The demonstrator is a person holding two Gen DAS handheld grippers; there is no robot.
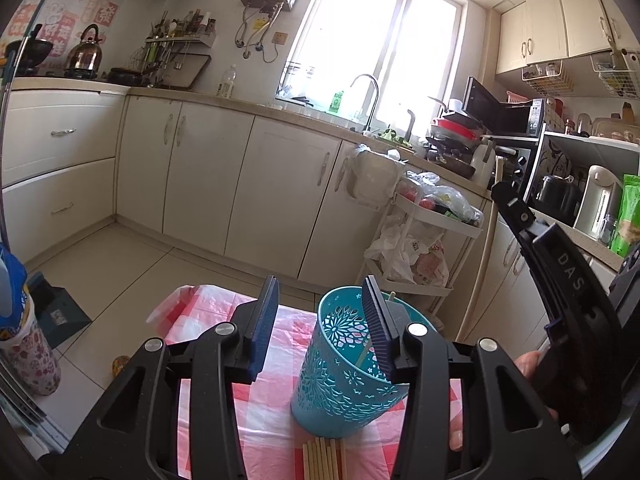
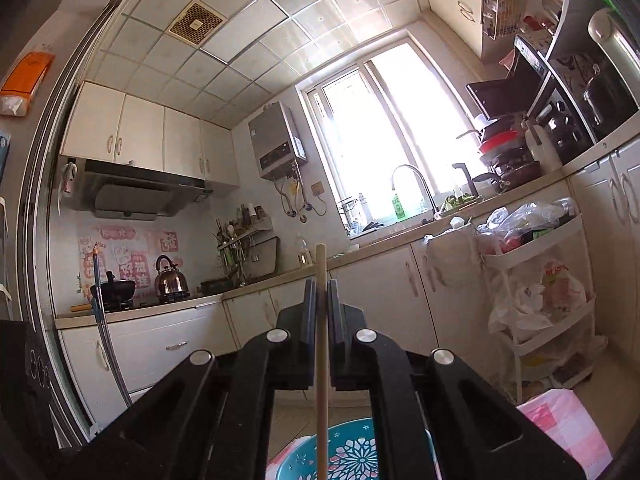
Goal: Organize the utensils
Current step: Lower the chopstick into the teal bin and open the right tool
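Note:
A teal cut-out utensil cup (image 1: 340, 376) stands on the pink checked tablecloth (image 1: 276, 404), with one wooden chopstick (image 1: 365, 354) leaning inside it. My left gripper (image 1: 322, 292) is open just in front of the cup. Its right finger overlaps the rim and its left finger stands clear of the wall. A bundle of several chopsticks (image 1: 324, 458) lies on the cloth below the cup. My right gripper (image 2: 322, 292) is shut on a single chopstick (image 2: 321, 360), held upright above the cup (image 2: 352, 454). In the left wrist view the right gripper (image 1: 506, 196) rises at the right edge.
A white trolley (image 1: 436, 222) with plastic bags stands beyond the table by the cream cabinets (image 1: 280, 192). A floral tumbler (image 1: 30, 354) is at the left edge, and a blue box (image 1: 60, 314) sits on the floor. A hand (image 1: 528, 362) grips the right tool.

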